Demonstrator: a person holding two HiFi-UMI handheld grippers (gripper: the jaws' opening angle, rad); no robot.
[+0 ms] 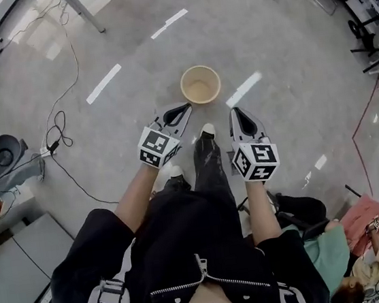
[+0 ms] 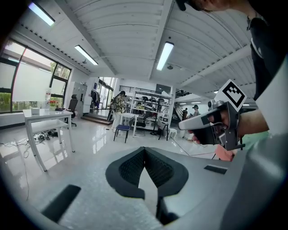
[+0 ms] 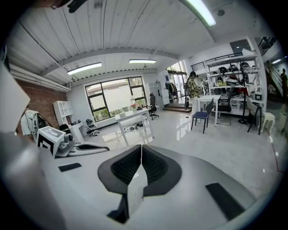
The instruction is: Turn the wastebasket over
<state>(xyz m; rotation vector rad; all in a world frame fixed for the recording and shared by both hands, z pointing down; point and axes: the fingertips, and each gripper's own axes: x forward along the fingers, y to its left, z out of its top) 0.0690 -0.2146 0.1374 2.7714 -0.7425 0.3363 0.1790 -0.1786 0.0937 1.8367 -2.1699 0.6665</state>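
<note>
Left gripper (image 1: 186,106): jaws clenched, pads together, nothing between them. Right gripper (image 1: 234,112): same, clamped on nothing. Both are held out low over the floor (image 1: 279,40), apart, with a shoe (image 1: 207,131) between them. Wastebasket (image 1: 200,85) stands upright on the floor, mouth up. It is at 1 o'clock from the left tip and 11 o'clock from the right, near but not touching. Cable (image 1: 60,132) at 9 o'clock.

The wastebasket (image 1: 200,84) stands on the floor (image 1: 128,45), mouth up, ahead of the person's shoe (image 1: 207,131). The left claw (image 1: 184,106) is near its lower left and the right claw (image 1: 233,111) near its lower right (neither touching it). A cable (image 1: 57,136) lies well off to the left.
</note>
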